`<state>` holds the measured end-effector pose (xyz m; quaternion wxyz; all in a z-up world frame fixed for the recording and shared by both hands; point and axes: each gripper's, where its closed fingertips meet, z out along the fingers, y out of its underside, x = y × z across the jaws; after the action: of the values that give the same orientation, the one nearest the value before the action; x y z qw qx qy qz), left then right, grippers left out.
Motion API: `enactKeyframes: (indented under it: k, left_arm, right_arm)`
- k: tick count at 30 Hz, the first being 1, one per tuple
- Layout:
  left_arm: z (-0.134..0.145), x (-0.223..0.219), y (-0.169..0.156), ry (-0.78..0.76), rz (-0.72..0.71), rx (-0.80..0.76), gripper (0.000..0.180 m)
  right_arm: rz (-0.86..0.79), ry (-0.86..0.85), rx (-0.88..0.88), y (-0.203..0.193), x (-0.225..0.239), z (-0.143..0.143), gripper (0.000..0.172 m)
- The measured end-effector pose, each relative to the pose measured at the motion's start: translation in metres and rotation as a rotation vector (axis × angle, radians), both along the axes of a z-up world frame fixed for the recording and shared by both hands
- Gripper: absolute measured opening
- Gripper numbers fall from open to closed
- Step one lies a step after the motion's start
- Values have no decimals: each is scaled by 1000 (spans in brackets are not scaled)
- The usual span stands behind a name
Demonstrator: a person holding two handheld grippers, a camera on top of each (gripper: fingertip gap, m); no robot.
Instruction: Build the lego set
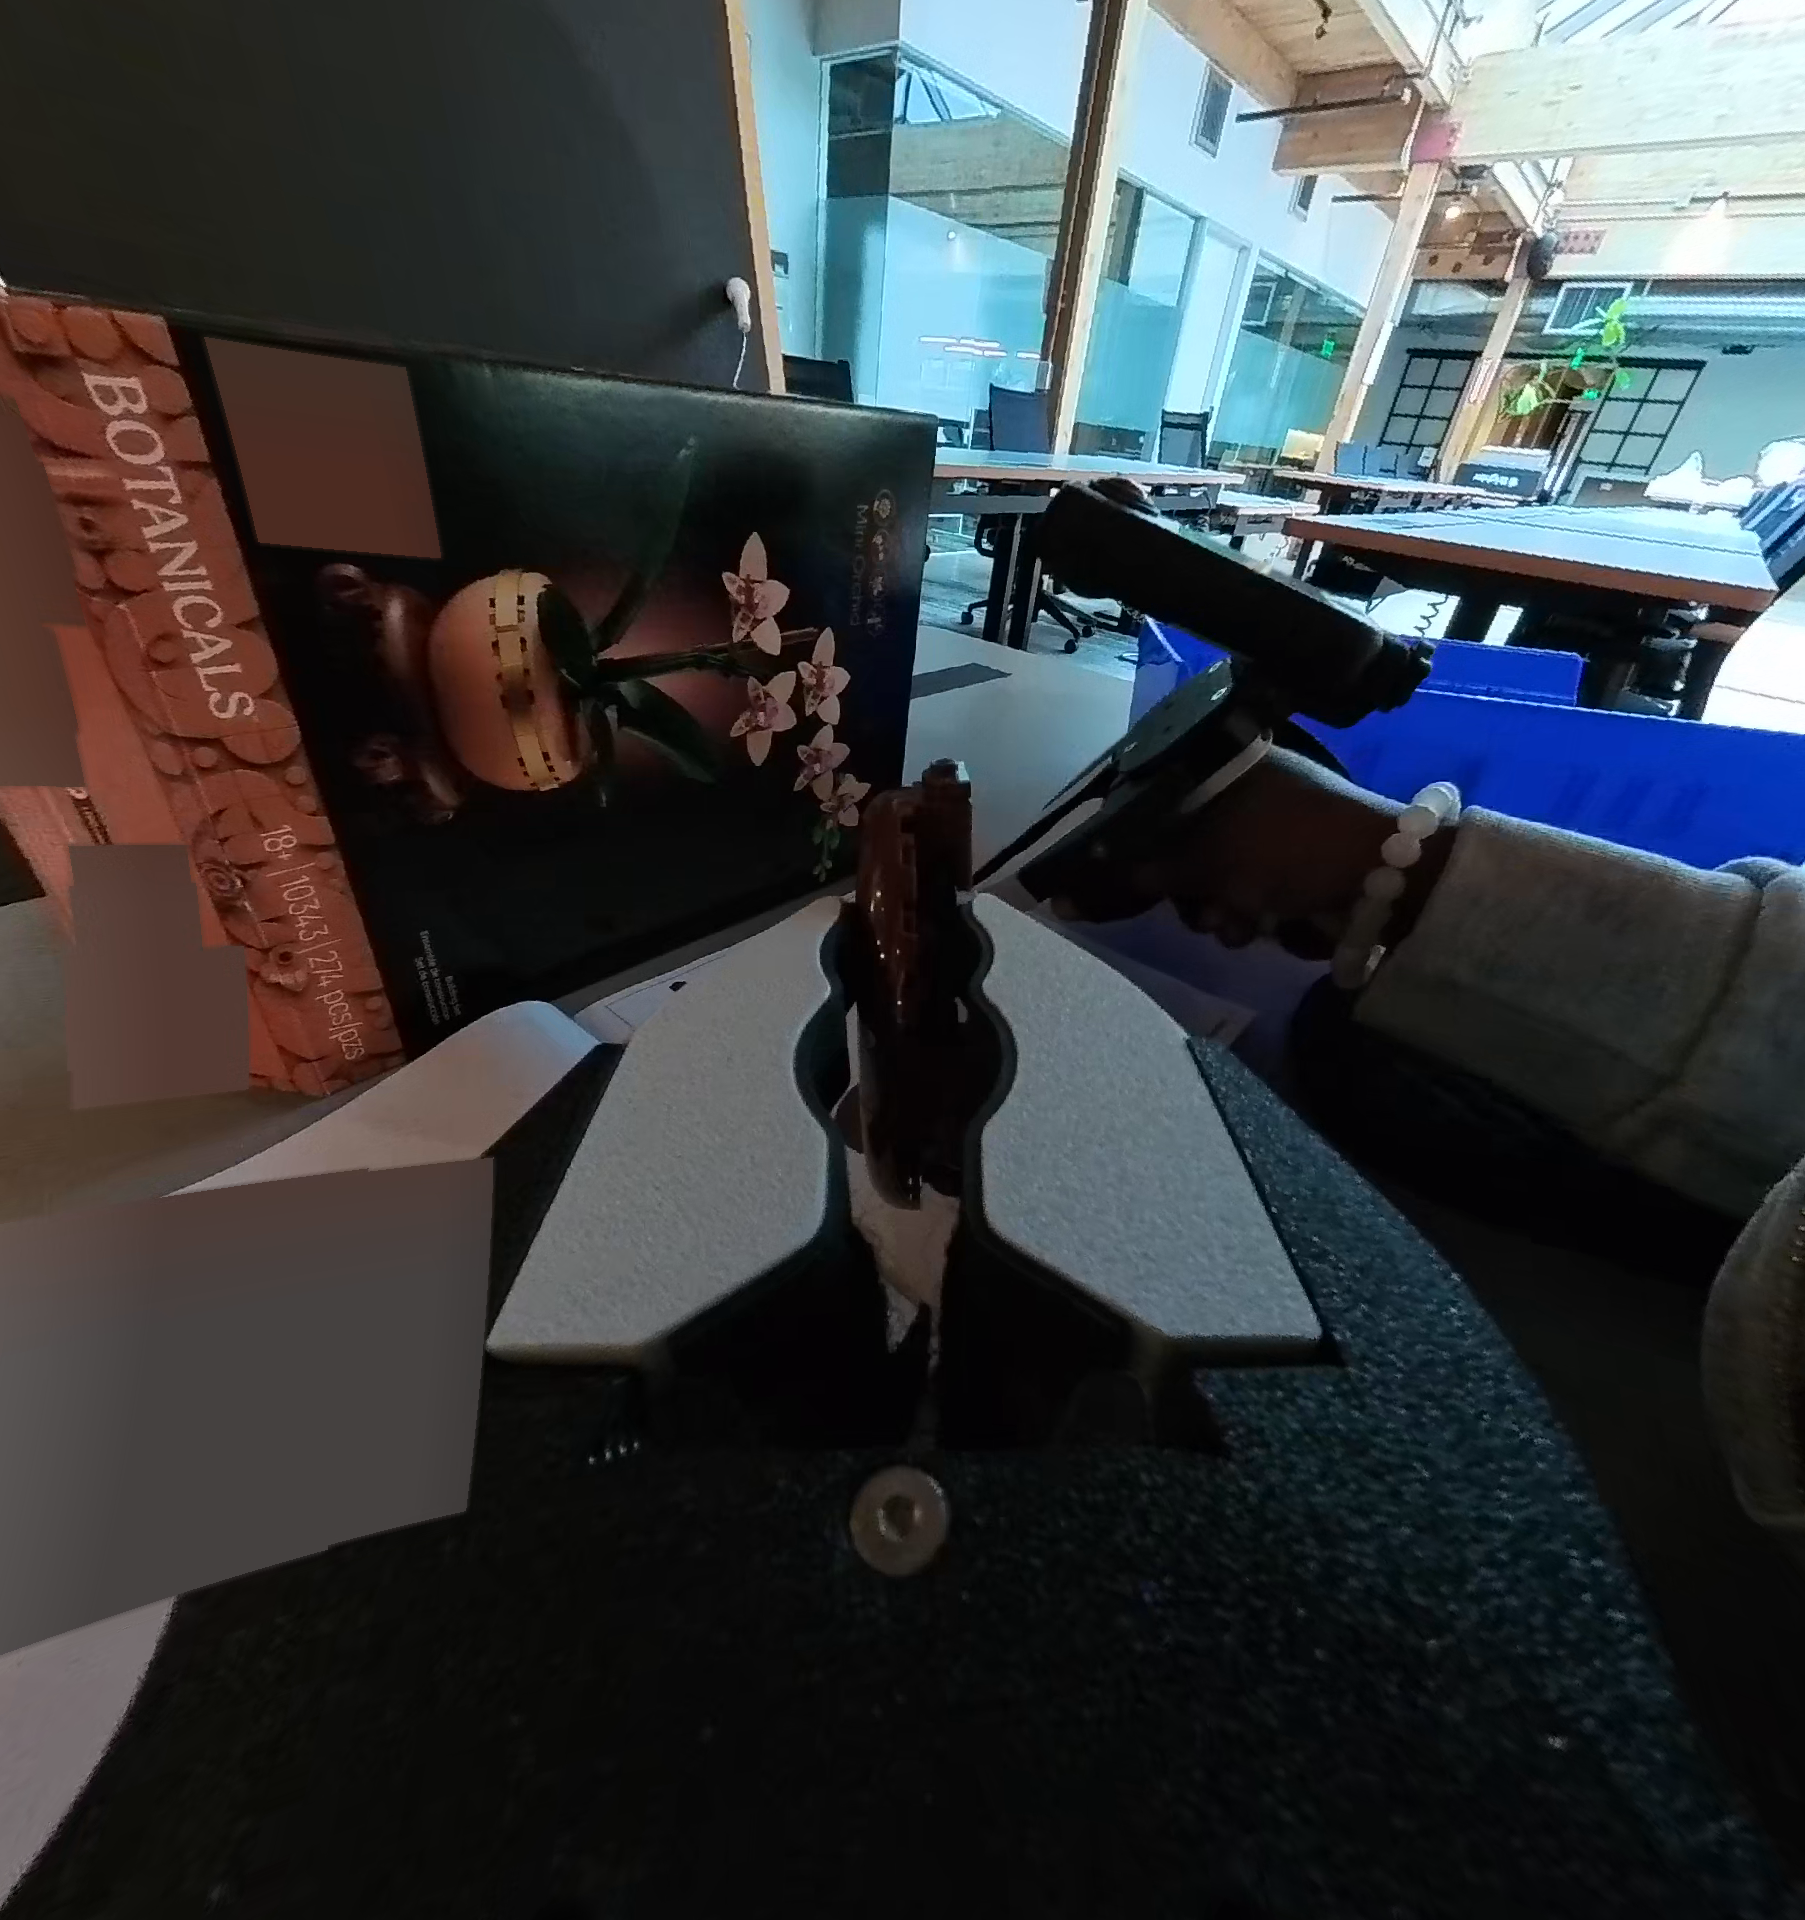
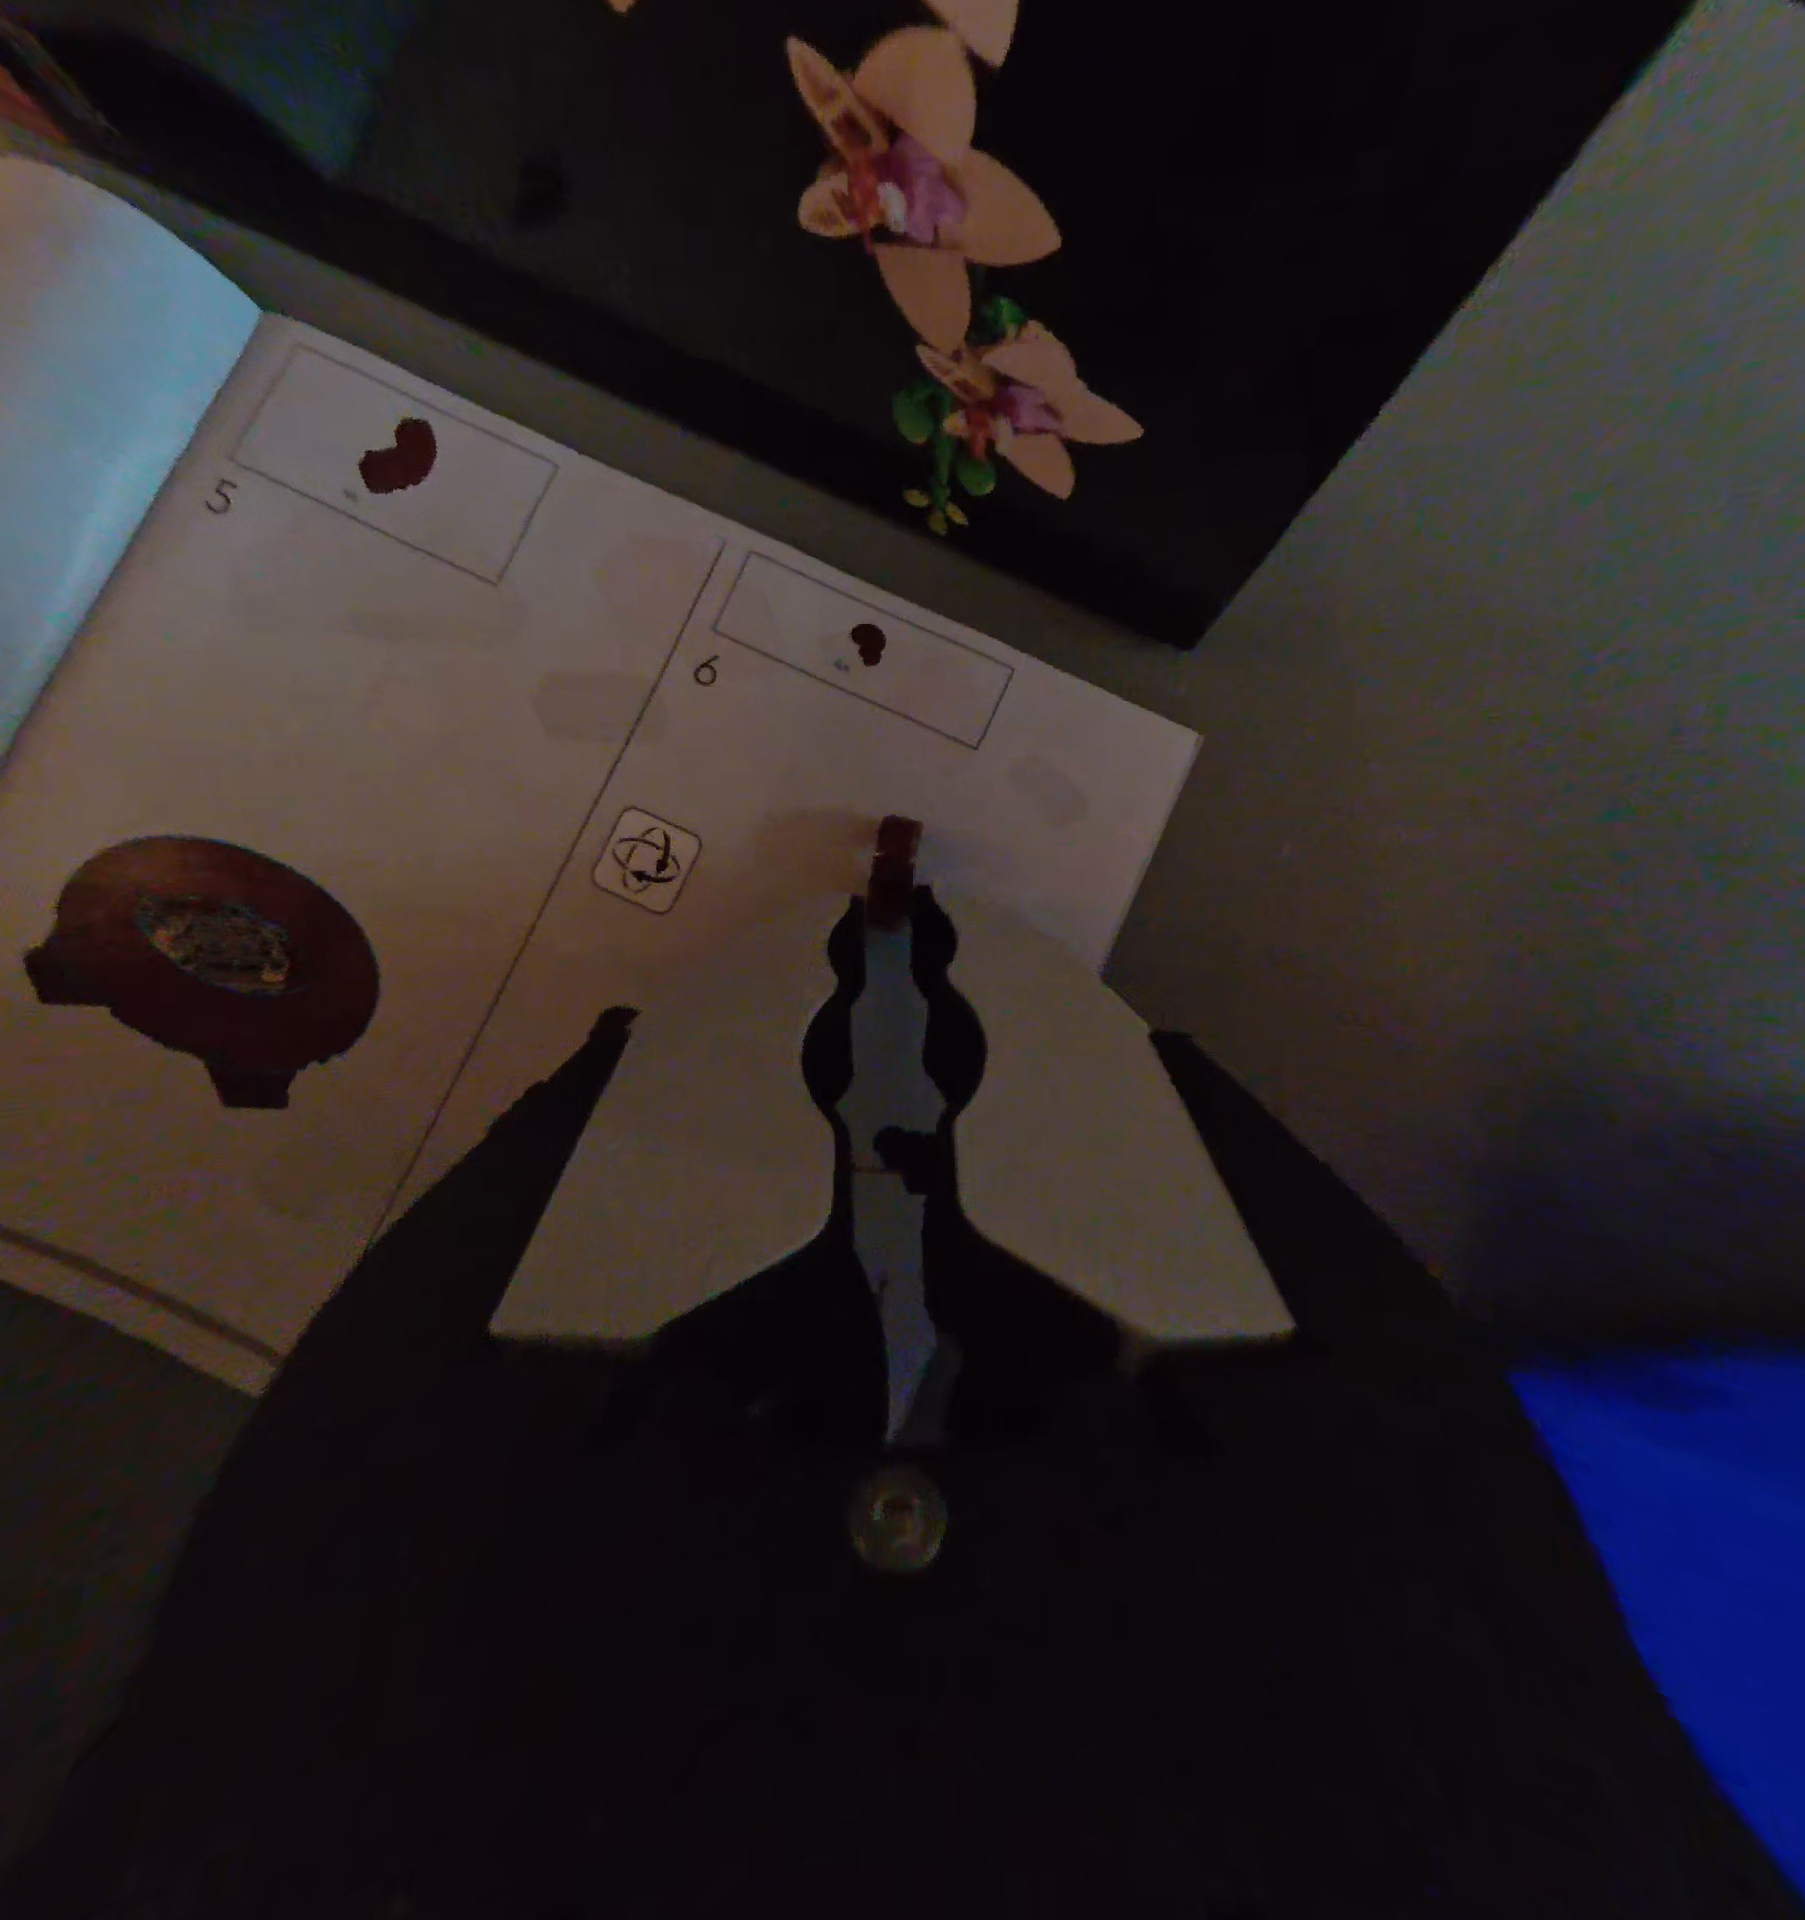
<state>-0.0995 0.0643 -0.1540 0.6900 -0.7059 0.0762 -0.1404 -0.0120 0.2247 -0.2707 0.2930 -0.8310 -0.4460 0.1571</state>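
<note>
My left gripper (image 1: pixel 903 935) is shut on a dark brown brick assembly (image 1: pixel 908 935) that stands upright between its white pads, above the table. Behind it stands a dark box (image 1: pixel 524 665) printed with white orchids. The other gripper (image 1: pixel 1220 665), held by a hand with a bead bracelet, shows to the right of it. In the right wrist view my right gripper (image 2: pixel 893 904) is shut on a small brown brick (image 2: pixel 896 857) at its fingertips, over the right page of an open instruction booklet (image 2: pixel 462 727) lying on the table.
A blue bin (image 1: pixel 1563 748) stands at the right behind the hand; it also shows in the right wrist view (image 2: pixel 1708 1558). A grey sleeve (image 1: pixel 1563 997) crosses the right side. Grey table top (image 2: pixel 1552 623) lies right of the booklet. Office tables stand far behind. The gap from one gripper's tips to the other's is roughly 20 centimeters.
</note>
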Motion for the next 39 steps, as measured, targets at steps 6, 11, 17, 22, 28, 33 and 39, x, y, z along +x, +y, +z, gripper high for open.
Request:
enactKeyframes:
  k: [6,11,17,22,28,33,39]
  left_arm:
    - [1,2,0,23,2,6,17]
    - [6,2,-1,143,43,58,17]
    - [11,8,-4,372,111,103,17]
    - [19,11,-8,467,180,112,17]
    - [16,19,-12,466,170,117,17]
    - [16,17,-12,442,159,118,17]
    - [12,17,-11,416,140,109,17]
  right_arm:
    - [95,142,51,-9,-9,20,6]
    - [332,544,80,-72,-30,101,6]
    - [510,733,211,-156,-43,152,6]
    - [498,745,324,-172,-48,151,6]
    - [488,747,283,-169,-47,142,6]
    - [495,760,268,-170,-48,141,6]
    - [495,747,244,-168,-53,137,6]
